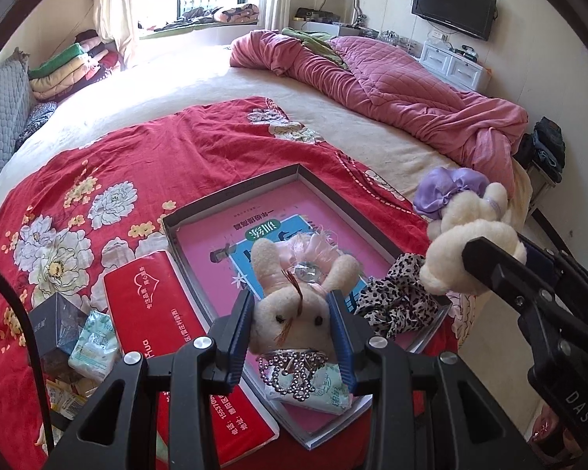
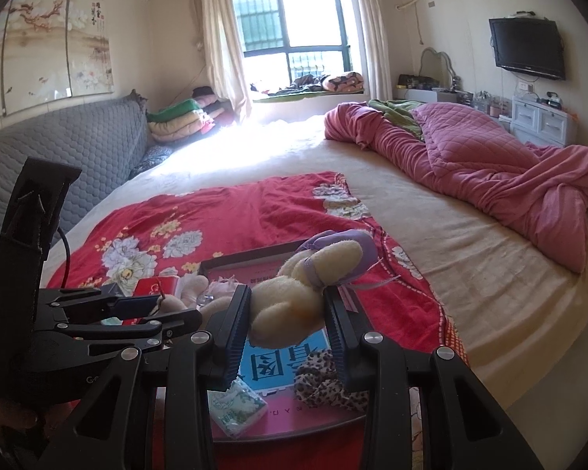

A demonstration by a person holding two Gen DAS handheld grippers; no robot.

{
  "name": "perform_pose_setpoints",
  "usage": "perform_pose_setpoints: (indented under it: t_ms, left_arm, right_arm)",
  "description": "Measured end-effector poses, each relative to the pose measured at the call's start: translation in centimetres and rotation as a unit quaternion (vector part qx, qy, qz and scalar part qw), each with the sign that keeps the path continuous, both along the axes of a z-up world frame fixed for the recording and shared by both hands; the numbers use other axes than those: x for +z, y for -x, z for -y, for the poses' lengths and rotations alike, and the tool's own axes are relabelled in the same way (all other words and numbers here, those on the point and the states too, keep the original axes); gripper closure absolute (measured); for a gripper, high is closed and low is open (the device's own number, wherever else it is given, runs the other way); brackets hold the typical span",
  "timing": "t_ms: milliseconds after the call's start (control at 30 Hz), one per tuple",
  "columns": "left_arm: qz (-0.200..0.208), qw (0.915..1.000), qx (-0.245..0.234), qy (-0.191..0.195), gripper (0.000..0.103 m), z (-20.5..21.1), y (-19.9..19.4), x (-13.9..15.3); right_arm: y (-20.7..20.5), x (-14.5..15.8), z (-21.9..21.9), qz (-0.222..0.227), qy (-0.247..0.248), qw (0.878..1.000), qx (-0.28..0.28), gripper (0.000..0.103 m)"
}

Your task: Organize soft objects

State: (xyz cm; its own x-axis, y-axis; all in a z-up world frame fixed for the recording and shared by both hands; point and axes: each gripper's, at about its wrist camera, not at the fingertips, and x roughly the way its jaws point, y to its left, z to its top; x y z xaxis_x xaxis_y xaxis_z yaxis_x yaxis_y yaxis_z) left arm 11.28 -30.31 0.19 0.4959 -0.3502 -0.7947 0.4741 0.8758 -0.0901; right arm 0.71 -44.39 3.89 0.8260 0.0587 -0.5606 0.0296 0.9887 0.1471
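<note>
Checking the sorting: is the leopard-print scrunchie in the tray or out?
In: the leopard-print scrunchie lies inside the tray, at its right wall.

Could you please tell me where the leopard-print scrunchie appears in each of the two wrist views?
Left wrist view: the leopard-print scrunchie lies right of centre, at the tray's right side, between the two plush toys.
Right wrist view: the leopard-print scrunchie sits low and centre-right, under the right tongs.
Shared landmark: the wall-mounted TV, upper right in both.
</note>
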Motion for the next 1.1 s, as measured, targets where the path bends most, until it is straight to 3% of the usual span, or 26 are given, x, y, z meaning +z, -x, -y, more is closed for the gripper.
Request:
perform_pose_setpoints:
  t_ms: [1100]
  left_arm:
    - [-0.061, 0.9975, -0.008, -0.035, 0.065, 3.1, -3.8, -5.5]
  right_arm:
    - [-1.1, -5.1, 0.8, -0.057, -0.022, 0.998, 0.021, 0.064]
